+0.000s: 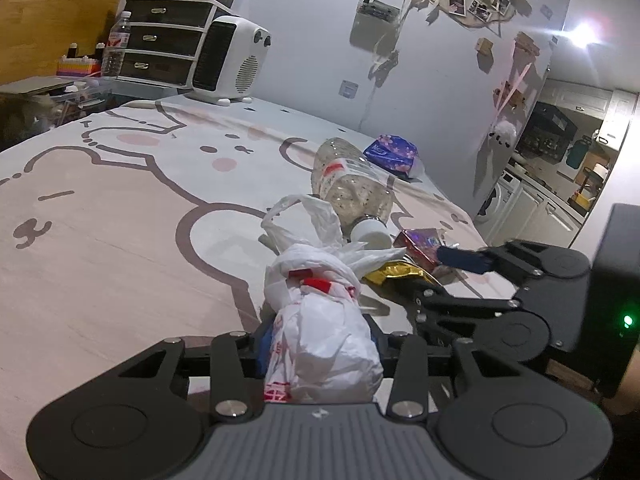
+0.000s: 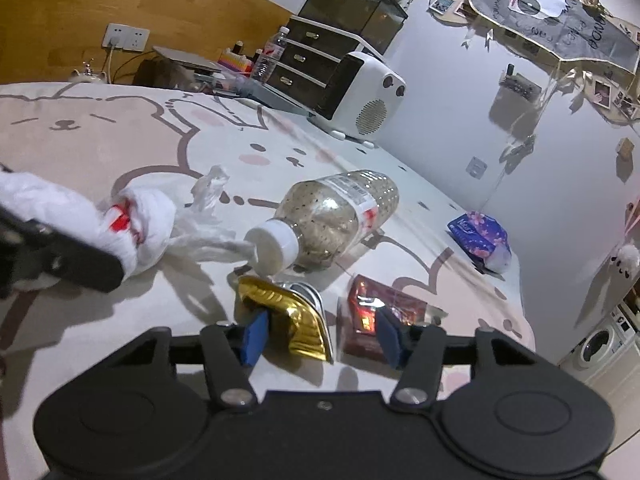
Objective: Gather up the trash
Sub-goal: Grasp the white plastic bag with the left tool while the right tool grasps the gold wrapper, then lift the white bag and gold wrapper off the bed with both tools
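The left tool [image 1: 320, 344] is clamping its blue pads onto a crumpled white plastic bag with red print [image 1: 320, 332], holding it low over the bench [image 1: 100, 240] with its pink bear-patterned cloth. Just beside it, the right tool [image 2: 320, 332] is standing partly open, blue pads straddling a crumpled gold foil wrapper [image 2: 296, 320], with the right pad lying against a dark red cellophane-wrapped packet [image 2: 376, 320]; neither looks gripped yet. To do this step well, the right tool should be centring on the gold wrapper alone, keeping the red packet outside the pads, then squeezing low where the foil is thickest so it is not slipping out. The bag's loose handles are trailing toward the white cap of a clear plastic bottle lying on its side [image 2: 332, 224], which is sitting just behind the wrapper and could be rolling if nudged. Farther off, near the bench's edge, a blue flowered tissue pack [image 2: 480, 240] is waiting, and a white fan heater [image 2: 360, 100] is standing at the back, well apart.
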{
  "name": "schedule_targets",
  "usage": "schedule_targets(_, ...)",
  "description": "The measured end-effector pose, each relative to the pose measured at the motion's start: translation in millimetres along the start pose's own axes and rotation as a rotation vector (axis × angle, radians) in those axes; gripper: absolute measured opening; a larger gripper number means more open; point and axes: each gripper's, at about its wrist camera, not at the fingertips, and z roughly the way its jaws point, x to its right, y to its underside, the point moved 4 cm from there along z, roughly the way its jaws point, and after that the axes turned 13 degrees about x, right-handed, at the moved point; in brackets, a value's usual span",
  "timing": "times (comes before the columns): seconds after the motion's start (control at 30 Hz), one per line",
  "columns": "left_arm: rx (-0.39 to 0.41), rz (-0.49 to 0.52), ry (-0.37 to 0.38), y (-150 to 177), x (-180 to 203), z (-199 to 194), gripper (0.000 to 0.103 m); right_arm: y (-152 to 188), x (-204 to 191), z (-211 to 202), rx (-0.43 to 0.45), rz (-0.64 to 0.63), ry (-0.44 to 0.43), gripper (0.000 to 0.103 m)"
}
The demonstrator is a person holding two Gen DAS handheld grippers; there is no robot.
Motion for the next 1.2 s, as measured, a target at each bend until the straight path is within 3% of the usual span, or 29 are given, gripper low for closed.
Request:
schedule_targets(0.17, -0.007, 0.011, 0.022, 1.2, 4.3, 0.4, 0.043, 0.9, 6.6, -3.6, 0.002, 0.055, 0.006, 0.02)
schedule_targets(0.7, -0.005, -0.008, 0.025, 4.9, 4.3, -4.6, 0.042, 27.6, 28.7, -63.7, -0.073, 0.308, 0.017, 0.019)
schedule_targets(1.03, 0.016, 0.044, -0.083, 14.0, 19.9, -27.8, 0.041, 42.7, 33.1, -101.8, -0.069, 0.43, -0.001, 0.019)
schedule_targets(1.2, 0.035, 0.078, -0.1, 20.7, 37.7, -47.7, 0.041, 48.0, 34.9, -123.9, -0.059, 0.49, 0.001, 0.019)
